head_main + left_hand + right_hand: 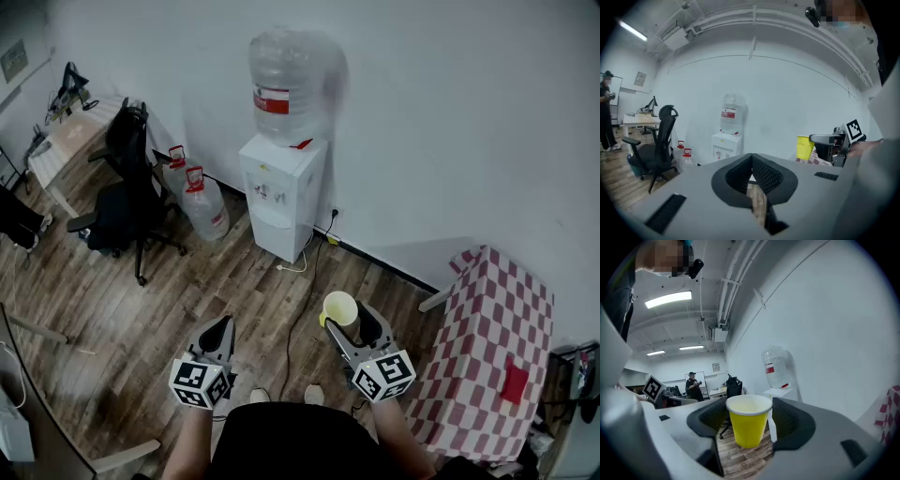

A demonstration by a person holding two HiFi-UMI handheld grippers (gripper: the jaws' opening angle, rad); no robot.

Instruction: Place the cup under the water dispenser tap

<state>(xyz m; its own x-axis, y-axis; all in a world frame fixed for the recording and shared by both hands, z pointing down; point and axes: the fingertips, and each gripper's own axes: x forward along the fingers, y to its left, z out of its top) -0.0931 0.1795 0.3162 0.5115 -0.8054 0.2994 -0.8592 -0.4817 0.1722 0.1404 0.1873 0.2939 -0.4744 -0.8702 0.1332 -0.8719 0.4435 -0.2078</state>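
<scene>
A yellow paper cup (339, 307) stands upright between the jaws of my right gripper (351, 317), which is shut on it and holds it above the wooden floor. In the right gripper view both pads hug the cup (748, 420). The white water dispenser (278, 192) with its big bottle (286, 84) stands against the wall ahead, well beyond the cup. It shows small in the right gripper view as the dispenser (780, 392). My left gripper (221, 326) hangs to the left, shut and holding nothing, with its tips (751, 161) together. From there the cup (804, 147) shows to the right.
A black office chair (127, 202) and two spare water bottles (202, 202) stand left of the dispenser. A red-checkered table (492, 356) is close on my right. A cable (300, 309) runs over the floor toward the dispenser. A person (693, 385) stands far back.
</scene>
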